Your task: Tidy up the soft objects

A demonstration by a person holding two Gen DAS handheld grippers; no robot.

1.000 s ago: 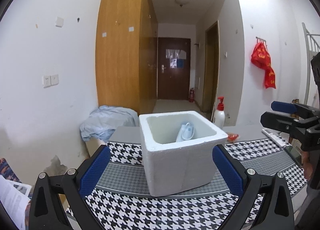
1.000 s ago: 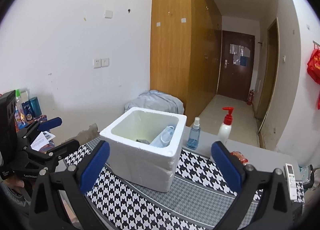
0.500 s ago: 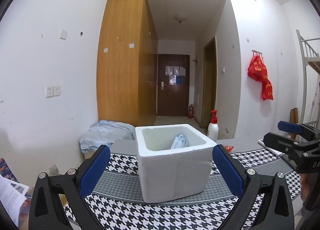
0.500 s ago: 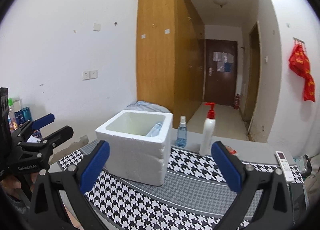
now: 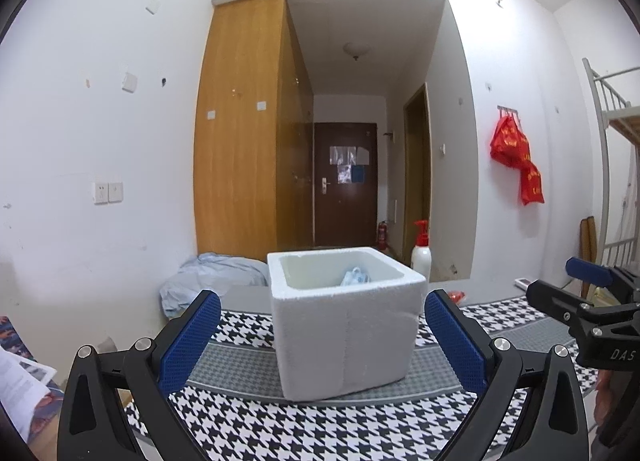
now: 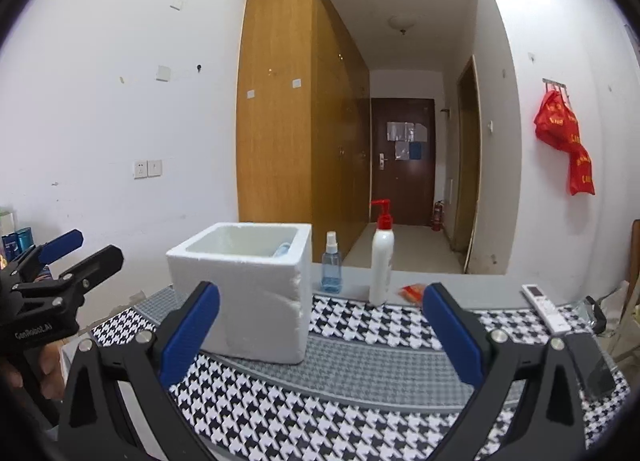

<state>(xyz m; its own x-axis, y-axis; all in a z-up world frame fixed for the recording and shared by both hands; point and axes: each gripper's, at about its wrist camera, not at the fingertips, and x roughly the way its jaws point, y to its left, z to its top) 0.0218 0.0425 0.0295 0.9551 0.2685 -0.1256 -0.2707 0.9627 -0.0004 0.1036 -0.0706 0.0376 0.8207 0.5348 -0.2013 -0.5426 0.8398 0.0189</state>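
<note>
Where houndstooth cloth (image 5: 320, 429) lies, square foam box (image 5: 344, 325)

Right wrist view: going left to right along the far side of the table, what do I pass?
Left gripper → white foam box → small blue spray bottle → white pump bottle → red packet → white remote.

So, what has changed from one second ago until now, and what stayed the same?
Both cameras now see the foam box from lower and farther back, so the left gripper and right gripper have drawn back and down. Nothing was grasped or released: both stay open and empty. The box, the pale soft item inside it and the bottles kept their places.
</note>
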